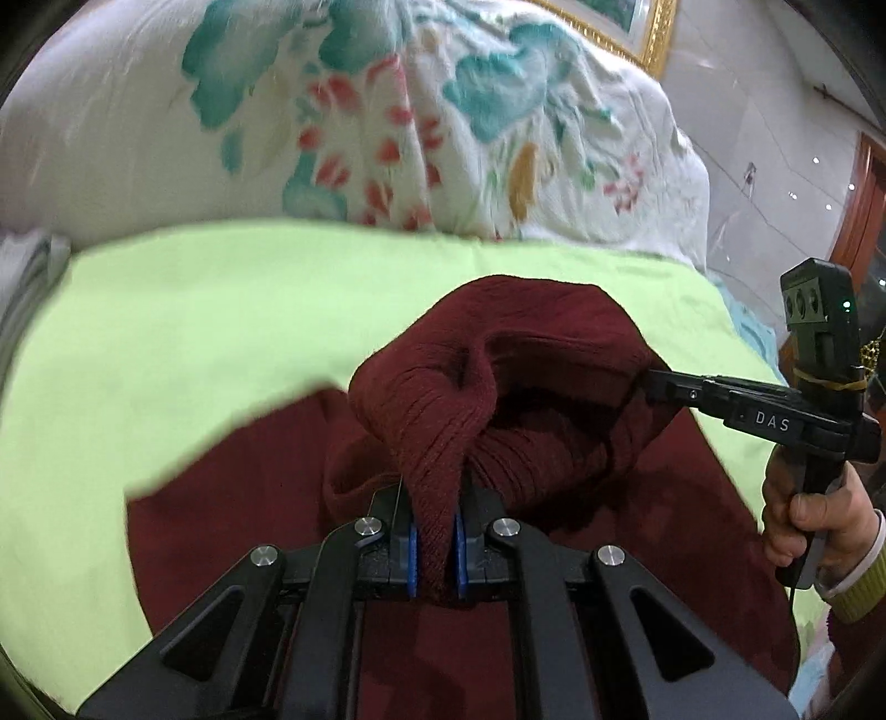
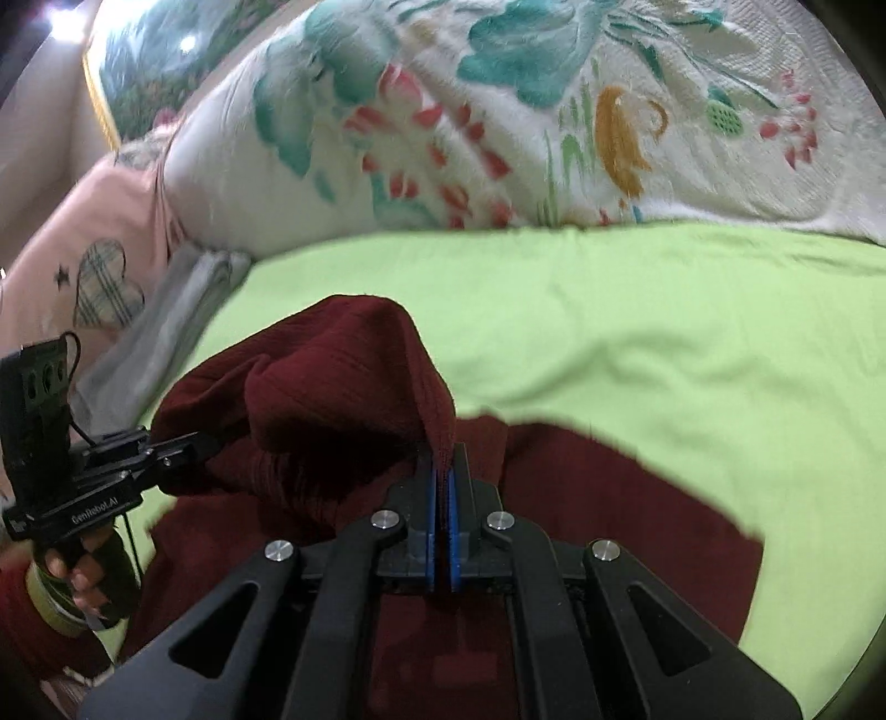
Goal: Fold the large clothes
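A dark red knitted sweater [image 1: 531, 354] lies on a light green sheet [image 1: 194, 310]. My left gripper [image 1: 436, 540] is shut on a fold of the sweater's edge and holds it raised above the sheet. My right gripper [image 2: 442, 498] is shut on another part of the same edge, and the sweater [image 2: 343, 360] bunches up between the two grippers. The right gripper also shows in the left wrist view [image 1: 656, 382], its tip in the cloth. The left gripper shows in the right wrist view [image 2: 205, 443]. The rest of the sweater lies flat below.
A white quilt with a teal and red flower print [image 1: 387, 111] is piled behind the green sheet [image 2: 637, 310]. A pink garment with a plaid heart [image 2: 105, 277] and a grey cloth [image 2: 183, 288] lie at the left. A gold picture frame [image 1: 653, 39] and a wooden door [image 1: 869, 188] stand at the back right.
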